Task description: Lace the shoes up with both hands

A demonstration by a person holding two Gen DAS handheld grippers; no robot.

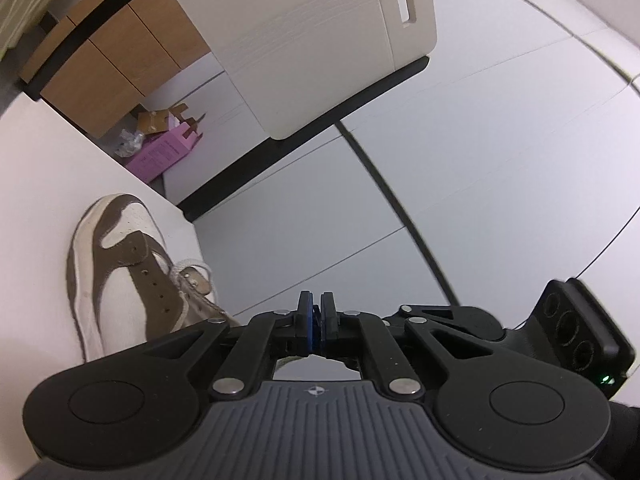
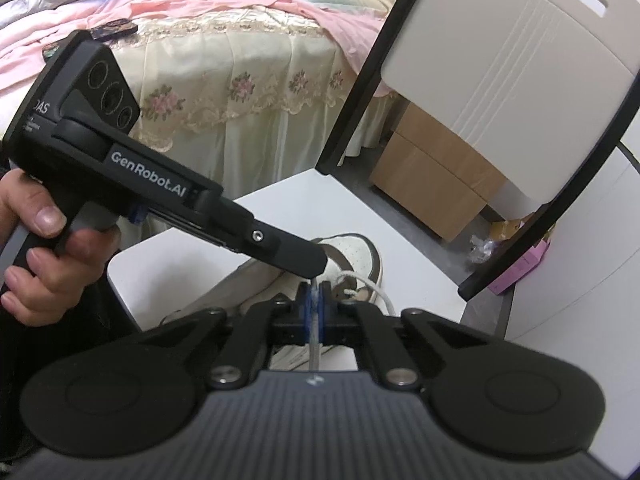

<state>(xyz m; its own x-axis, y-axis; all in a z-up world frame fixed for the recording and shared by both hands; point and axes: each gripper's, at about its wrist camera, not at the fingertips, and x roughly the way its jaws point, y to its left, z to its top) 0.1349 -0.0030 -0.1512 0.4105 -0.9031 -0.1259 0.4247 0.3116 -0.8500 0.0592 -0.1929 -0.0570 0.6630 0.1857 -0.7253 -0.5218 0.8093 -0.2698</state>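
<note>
- The shoe (image 1: 120, 276) is a low sneaker, cream white with brown suede overlays that sweep round the toe and run up the eyelet strip.
- Its toe cap is perforated with fine dots, and a row of small eyelets shows along the brown strip.
- The lace (image 1: 192, 270) is off-white and woven; in the left wrist view it forms a loose loop at the upper eyelets.
- The shoe lies on a white table (image 1: 36, 184), near its corner, toe pointing away from the left camera.
- In the right wrist view the shoe (image 2: 356, 252) sits just beyond both gripper tips, its toe partly hidden behind them.
- The left gripper (image 1: 316, 312) has its jaws drawn together, blue pads almost meeting; whether anything is pinched there cannot be told from its own view.
- In the right wrist view the left gripper (image 2: 316, 268) slants down from the upper left, held by a hand (image 2: 44, 240), its tip just above the right gripper's pads.
- The right gripper (image 2: 315, 300) is clamped on a strand of lace (image 2: 315, 336), which runs pale and straight between the blue pads.
- Another length of lace (image 2: 380, 296) curves away to the right of the pads.
- A white chair (image 1: 304, 40) stands past the table; a bed (image 2: 224, 80) with pink covers lies behind.
</note>
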